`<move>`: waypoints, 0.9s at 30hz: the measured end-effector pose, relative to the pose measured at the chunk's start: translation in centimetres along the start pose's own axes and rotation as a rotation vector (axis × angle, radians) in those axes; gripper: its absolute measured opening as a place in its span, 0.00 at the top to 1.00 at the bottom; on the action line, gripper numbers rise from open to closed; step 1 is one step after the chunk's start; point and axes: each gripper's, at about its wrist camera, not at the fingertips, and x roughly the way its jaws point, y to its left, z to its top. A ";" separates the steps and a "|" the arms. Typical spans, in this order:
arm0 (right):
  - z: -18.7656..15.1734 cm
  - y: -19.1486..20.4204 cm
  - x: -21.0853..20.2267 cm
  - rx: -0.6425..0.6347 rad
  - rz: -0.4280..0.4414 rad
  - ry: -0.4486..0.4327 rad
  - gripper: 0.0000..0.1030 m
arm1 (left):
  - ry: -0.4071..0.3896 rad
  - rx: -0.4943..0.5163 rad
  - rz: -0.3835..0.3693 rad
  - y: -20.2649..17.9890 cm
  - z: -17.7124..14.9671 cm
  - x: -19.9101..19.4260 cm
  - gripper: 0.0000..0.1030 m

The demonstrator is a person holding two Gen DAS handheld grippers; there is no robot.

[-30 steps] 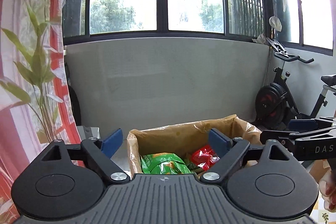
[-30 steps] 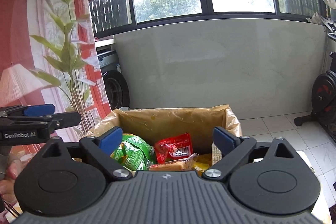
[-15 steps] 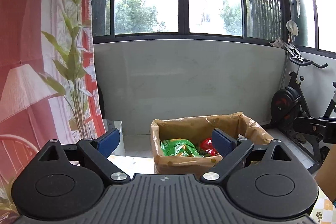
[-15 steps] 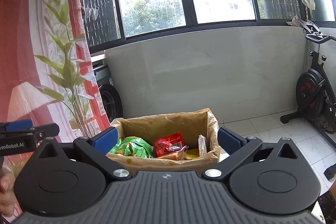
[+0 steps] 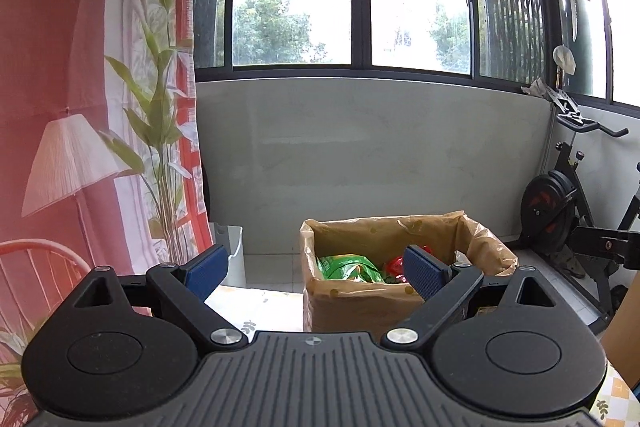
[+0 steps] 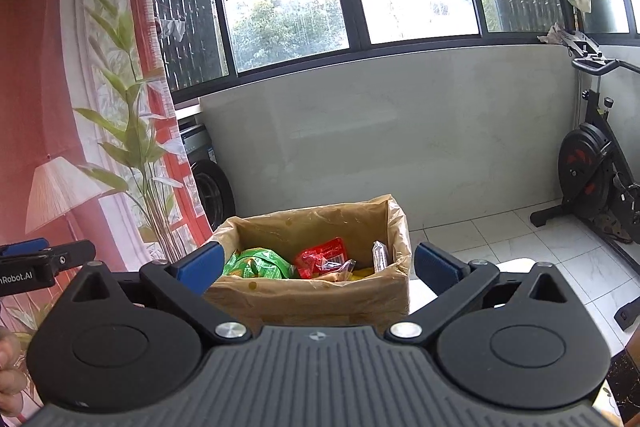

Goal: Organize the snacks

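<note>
Both my left gripper point(image 5: 316, 269) and right gripper point(image 6: 318, 263) hang spread wide and empty, short of the lined cardboard box point(image 6: 316, 293) holding the green chip bag point(image 6: 258, 263) and red packet point(image 6: 322, 255). I'd approach level, descending inside the rim.

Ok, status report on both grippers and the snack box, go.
Left gripper open, empty. Right gripper open, empty. Lined box upright on the table, green bag and red packet inside. Nothing between grippers and box.
</note>
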 end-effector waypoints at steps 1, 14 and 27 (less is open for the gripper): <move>0.0 0.0 -0.1 0.002 0.000 -0.003 0.00 | 0.000 0.004 0.000 0.0 0.0 0.1 0.08; 0.2 0.3 -0.1 -0.009 0.000 0.003 0.00 | 0.006 -0.006 0.004 0.1 0.0 0.1 0.08; -0.1 0.5 0.1 -0.018 0.013 0.012 0.00 | 0.013 -0.011 0.006 0.4 -0.1 0.0 0.08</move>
